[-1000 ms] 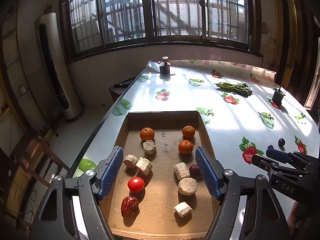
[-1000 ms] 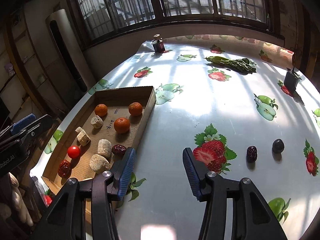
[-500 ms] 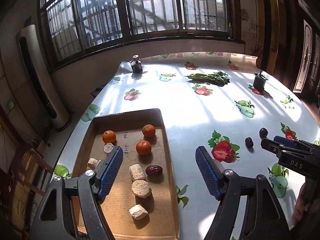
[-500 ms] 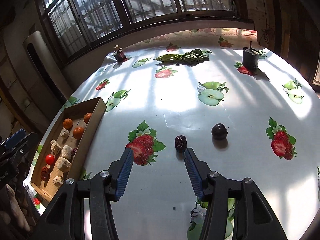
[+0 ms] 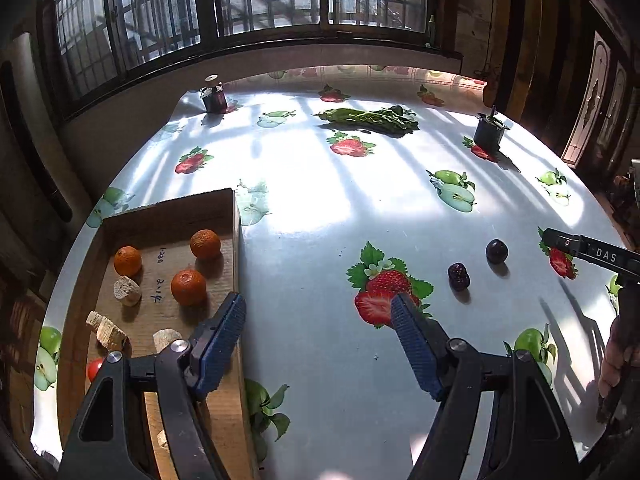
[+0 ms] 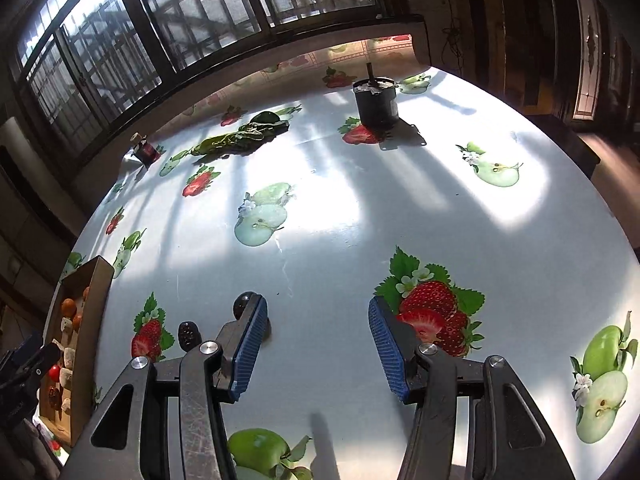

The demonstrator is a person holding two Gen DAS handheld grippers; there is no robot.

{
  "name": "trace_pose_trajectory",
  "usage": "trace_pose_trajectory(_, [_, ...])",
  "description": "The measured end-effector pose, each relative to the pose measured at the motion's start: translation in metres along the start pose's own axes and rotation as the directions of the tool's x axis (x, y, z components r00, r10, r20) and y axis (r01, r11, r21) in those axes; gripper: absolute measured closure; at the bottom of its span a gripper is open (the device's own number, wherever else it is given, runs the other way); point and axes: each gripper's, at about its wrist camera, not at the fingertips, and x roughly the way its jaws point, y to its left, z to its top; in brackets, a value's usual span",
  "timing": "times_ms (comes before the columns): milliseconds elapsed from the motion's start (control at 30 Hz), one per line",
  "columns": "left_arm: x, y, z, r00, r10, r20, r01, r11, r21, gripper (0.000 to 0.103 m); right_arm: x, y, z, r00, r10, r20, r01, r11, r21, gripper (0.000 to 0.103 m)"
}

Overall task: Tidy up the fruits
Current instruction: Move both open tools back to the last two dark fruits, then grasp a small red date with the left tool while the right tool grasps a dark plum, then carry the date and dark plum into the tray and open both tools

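With nothing between the parted fingers of either the left gripper (image 5: 316,316) or the right gripper (image 6: 316,330), the right should swing back toward the cardboard tray (image 5: 236,216) until the round dark fruit (image 6: 243,303), now outside its tray-side finger, and the wrinkled dark fruit (image 6: 189,332) nearer the tray can each be straddled squarely.

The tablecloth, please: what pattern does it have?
Printed strawberries and green apples on white tablecloth; right wrist view shows it best.
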Motion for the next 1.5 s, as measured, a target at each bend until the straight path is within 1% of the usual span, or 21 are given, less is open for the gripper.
trace_pose_trajectory(133, [0.029, -0.027, 0.002, 0.997, -0.064, -0.043, 0.065, 0.998, 0.02, 0.029, 0.021, 0.014, -0.001, 0.998, 0.042, -0.049, -0.044, 0.998, -0.042, 0.046])
trace_pose_trajectory(267, [0.058, -0.043, -0.001, 0.986, -0.133, -0.098, 0.134, 0.991, 0.002, 0.029, 0.04, 0.035, -0.003, 0.994, 0.078, -0.071, -0.084, 0.992, -0.092, 0.046])
trace_pose_trajectory(400, [0.068, -0.052, 0.0, 0.981, -0.166, -0.1, 0.167, 0.986, -0.001, 0.029, 0.054, 0.043, -0.005, 0.991, 0.105, -0.086, -0.114, 0.987, -0.112, 0.046])
trace_pose_trajectory(467, [0.07, -0.057, 0.002, 0.979, -0.184, -0.089, 0.185, 0.983, 0.006, 0.029, 0.055, 0.045, -0.005, 0.99, 0.115, -0.076, -0.124, 0.985, -0.123, 0.047])
trace_pose_trajectory(500, [0.071, -0.06, 0.004, 0.978, -0.192, -0.085, 0.194, 0.981, 0.012, 0.03, 0.056, 0.045, -0.005, 0.99, 0.119, -0.078, -0.129, 0.983, -0.13, 0.052])
trace_pose_trajectory(533, [0.072, -0.064, 0.006, 0.976, -0.2, -0.083, 0.202, 0.979, 0.02, 0.032, 0.057, 0.046, -0.006, 0.989, 0.125, -0.082, -0.135, 0.982, -0.133, 0.064])
trace_pose_trajectory(567, [0.074, -0.069, 0.008, 0.975, -0.208, -0.082, 0.211, 0.977, 0.03, 0.032, 0.058, 0.045, -0.006, 0.987, 0.132, -0.086, -0.143, 0.981, -0.133, 0.07])
trace_pose_trajectory(600, [0.076, -0.073, 0.009, 0.973, -0.214, -0.081, 0.218, 0.975, 0.041, 0.035, 0.057, 0.044, -0.006, 0.986, 0.14, -0.086, -0.15, 0.98, -0.127, 0.073])
trace_pose_trajectory(667, [0.081, -0.082, 0.011, 0.97, -0.228, -0.089, 0.234, 0.97, 0.062, 0.041, 0.056, 0.042, -0.005, 0.985, 0.15, -0.082, -0.158, 0.981, -0.114, 0.075])
trace_pose_trajectory(733, [0.086, -0.093, 0.011, 0.964, -0.243, -0.104, 0.252, 0.964, 0.083, 0.053, 0.052, 0.038, -0.003, 0.986, 0.15, -0.066, -0.157, 0.982, -0.106, 0.076])
trace_pose_trajectory(767, [0.089, -0.097, 0.011, 0.963, -0.245, -0.111, 0.256, 0.962, 0.094, 0.055, 0.05, 0.036, -0.002, 0.987, 0.149, -0.058, -0.154, 0.983, -0.102, 0.076])
trace_pose_trajectory(800, [0.092, -0.102, 0.01, 0.963, -0.243, -0.12, 0.255, 0.961, 0.105, 0.058, 0.048, 0.035, -0.002, 0.988, 0.149, -0.051, -0.153, 0.983, -0.097, 0.077])
trace_pose_trajectory(833, [0.092, -0.105, 0.009, 0.968, -0.227, -0.104, 0.239, 0.963, 0.122, 0.06, 0.047, 0.033, -0.001, 0.987, 0.151, -0.047, -0.155, 0.984, -0.09, 0.077])
trace_pose_trajectory(867, [0.092, -0.108, 0.009, 0.969, -0.223, -0.104, 0.235, 0.963, 0.134, 0.064, 0.047, 0.031, -0.001, 0.987, 0.155, -0.045, -0.158, 0.984, -0.083, 0.078])
trace_pose_trajectory(933, [0.091, -0.108, 0.009, 0.972, -0.215, -0.1, 0.227, 0.964, 0.137, 0.081, 0.047, 0.028, 0.0, 0.985, 0.164, -0.045, -0.167, 0.984, -0.069, 0.078])
trace_pose_trajectory(1100, [0.081, -0.094, 0.009, 0.973, -0.216, -0.082, 0.224, 0.97, 0.097, 0.082, 0.043, 0.027, -0.002, 0.983, 0.181, -0.034, -0.183, 0.981, -0.058, 0.081])
trace_pose_trajectory(1233, [0.065, -0.081, 0.006, 0.976, -0.212, -0.057, 0.216, 0.973, 0.081, 0.082, 0.044, 0.026, -0.003, 0.973, 0.225, -0.043, -0.227, 0.973, -0.04, 0.081])
trace_pose_trajectory(1267, [0.062, -0.077, 0.005, 0.975, -0.214, -0.053, 0.218, 0.973, 0.074, 0.082, 0.047, 0.026, -0.004, 0.973, 0.224, -0.054, -0.226, 0.973, -0.035, 0.08])
trace_pose_trajectory(1333, [0.055, -0.07, 0.002, 0.975, -0.217, -0.044, 0.22, 0.974, 0.059, 0.081, 0.051, 0.029, -0.007, 0.979, 0.194, -0.064, -0.198, 0.979, -0.051, 0.072])
trace_pose_trajectory(1400, [0.049, -0.061, -0.001, 0.975, -0.221, -0.036, 0.223, 0.974, 0.036, 0.081, 0.053, 0.034, -0.009, 0.981, 0.184, -0.064, -0.188, 0.979, -0.075, 0.068])
trace_pose_trajectory(1500, [0.04, -0.047, -0.007, 0.975, -0.221, -0.026, 0.221, 0.975, 0.002, 0.081, 0.055, 0.045, -0.012, 0.985, 0.164, -0.06, -0.17, 0.977, -0.126, 0.068])
